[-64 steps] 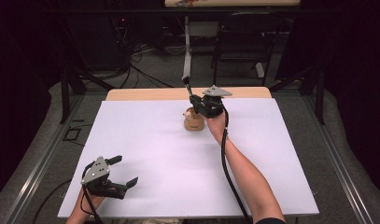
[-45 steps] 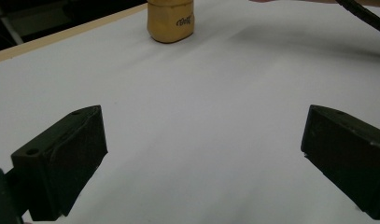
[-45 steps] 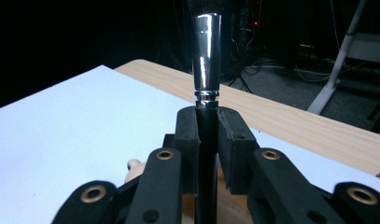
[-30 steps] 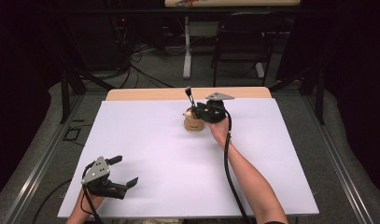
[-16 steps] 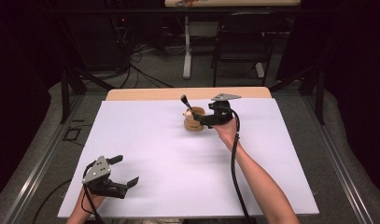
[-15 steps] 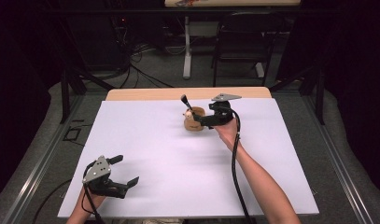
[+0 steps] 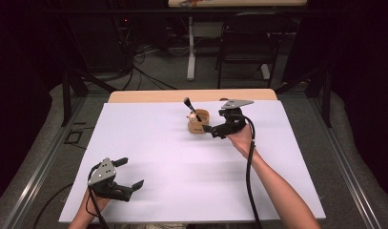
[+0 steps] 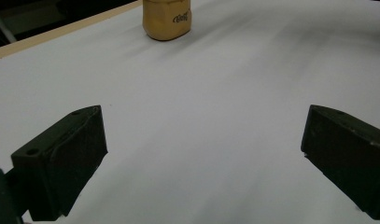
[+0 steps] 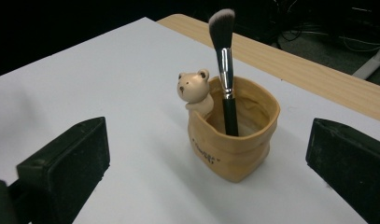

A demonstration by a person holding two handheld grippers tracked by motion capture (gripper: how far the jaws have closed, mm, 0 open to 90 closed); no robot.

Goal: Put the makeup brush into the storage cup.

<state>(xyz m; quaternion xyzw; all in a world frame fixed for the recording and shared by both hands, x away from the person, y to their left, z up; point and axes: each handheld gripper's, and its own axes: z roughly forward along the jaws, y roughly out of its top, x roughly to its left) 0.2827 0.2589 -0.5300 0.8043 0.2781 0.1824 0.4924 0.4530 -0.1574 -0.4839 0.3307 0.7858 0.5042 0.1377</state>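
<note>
We work at a table (image 7: pixel 148 143) covered by a white sheet, with its bare wooden edge showing along the far side. Toward that far side, near the middle, stands a tan holder (image 9: pixel 234 140) shaped like a crumpled bag, with a small bear (image 9: pixel 193 88) perched on its rim. A makeup brush (image 9: pixel 225 70) stands in it, bristles up, its black handle leaning against the inner wall.

Our right gripper (image 7: pixel 214 130) sits just beside the holder. Its jaws have just been opening and now stand wide, with nothing between them; in the right gripper view the brush rises clear of both pads. We judge the brush is placed and the step in hand is letting go cleanly.

To do that well, we should draw the gripper away from the holder along its own line, lifting a little, so neither jaw clips the rim or the handle; the brush looks lightly propped and the holder could shift if nudged. From the high view we cannot quite tell how steeply the brush leans.

Our left gripper (image 7: pixel 129 176) rests near the front left corner, jaws released and empty, well apart from the holder. It should stay there.
</note>
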